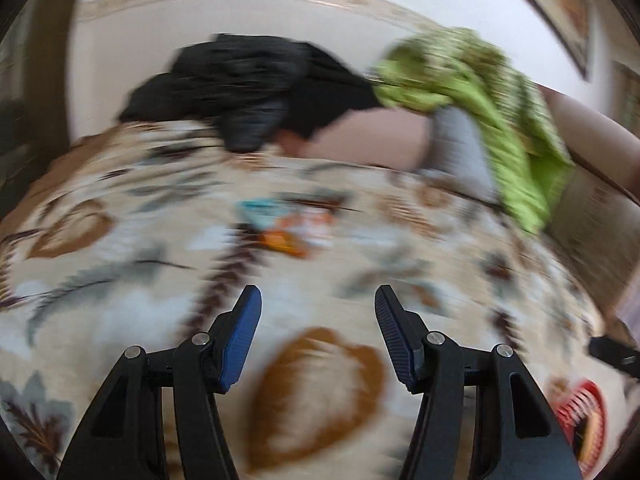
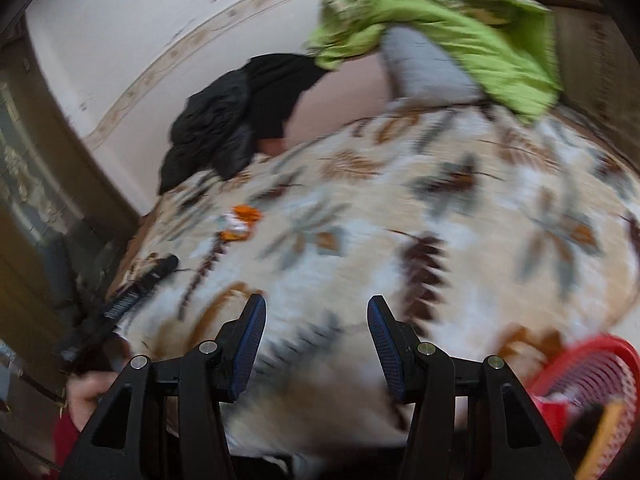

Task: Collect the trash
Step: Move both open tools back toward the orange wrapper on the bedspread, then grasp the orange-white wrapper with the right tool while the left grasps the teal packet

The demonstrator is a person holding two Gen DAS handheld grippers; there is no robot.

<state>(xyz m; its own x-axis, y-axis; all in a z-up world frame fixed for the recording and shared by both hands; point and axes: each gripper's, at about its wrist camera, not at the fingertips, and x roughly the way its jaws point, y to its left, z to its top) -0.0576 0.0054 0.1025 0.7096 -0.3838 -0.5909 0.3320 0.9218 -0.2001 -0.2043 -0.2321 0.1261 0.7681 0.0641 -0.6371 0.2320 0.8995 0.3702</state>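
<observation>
A crumpled orange, white and teal wrapper (image 1: pixel 286 224) lies on the leaf-patterned bedspread (image 1: pixel 160 288), ahead of my left gripper (image 1: pixel 318 300), which is open and empty above the bed. The wrapper also shows in the right wrist view (image 2: pixel 239 222), far to the left. My right gripper (image 2: pixel 316 310) is open and empty over the bedspread (image 2: pixel 440 208). A red slatted basket (image 2: pixel 588 384) sits at its lower right and also shows in the left wrist view (image 1: pixel 580 416). The left gripper appears in the right wrist view (image 2: pixel 120 304) at the left. Both views are blurred.
A black jacket (image 1: pixel 248 84) and a green cloth (image 1: pixel 476 92) over a grey pillow (image 1: pixel 456 140) lie at the head of the bed against the white wall. A brown wooden cabinet (image 2: pixel 24 200) stands left of the bed.
</observation>
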